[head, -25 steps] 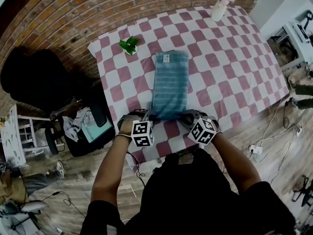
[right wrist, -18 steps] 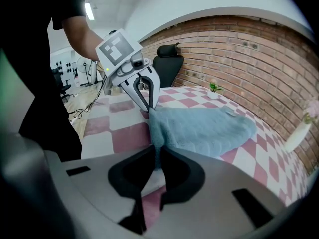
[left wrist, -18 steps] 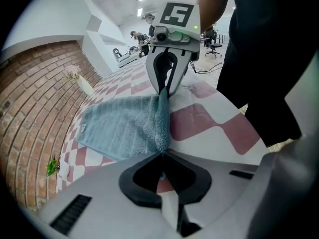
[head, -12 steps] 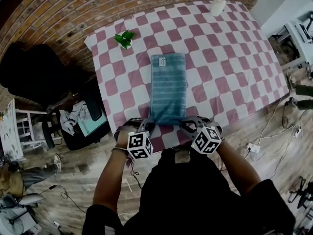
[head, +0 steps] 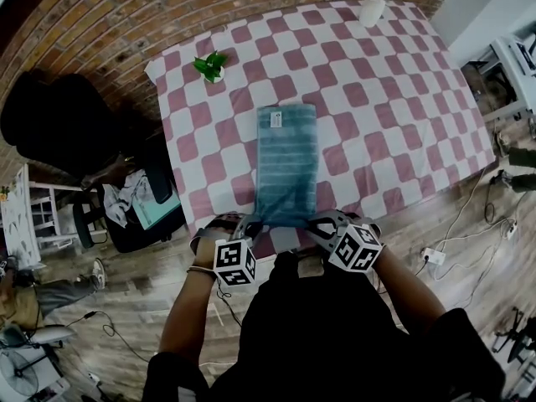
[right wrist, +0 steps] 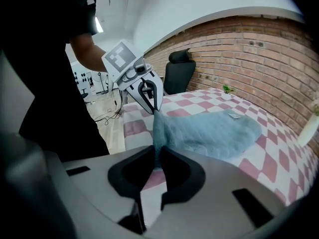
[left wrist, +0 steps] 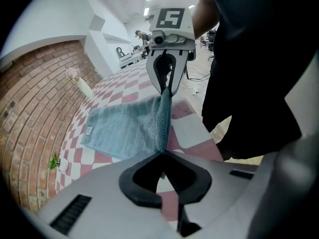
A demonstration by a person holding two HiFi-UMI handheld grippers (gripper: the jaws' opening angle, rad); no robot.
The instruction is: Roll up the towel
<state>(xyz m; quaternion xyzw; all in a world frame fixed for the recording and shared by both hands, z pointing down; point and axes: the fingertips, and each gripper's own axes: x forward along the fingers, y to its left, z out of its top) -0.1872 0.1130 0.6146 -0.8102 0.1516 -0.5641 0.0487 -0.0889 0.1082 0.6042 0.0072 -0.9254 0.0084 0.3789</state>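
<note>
At near table [head: 394,107] edge | left gripper [head: 251,222], right gripper [head: 316,222] pinching towel [head: 287,162] corners | keep edge taut, level before rolling

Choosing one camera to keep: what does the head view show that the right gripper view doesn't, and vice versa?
Head view only: the marker cube on the right gripper, a power strip on the floor.
Right gripper view only: its jaws pinching the towel corner up close, a ceiling light.
Both: towel, left gripper, green plant, checked tablecloth.
</note>
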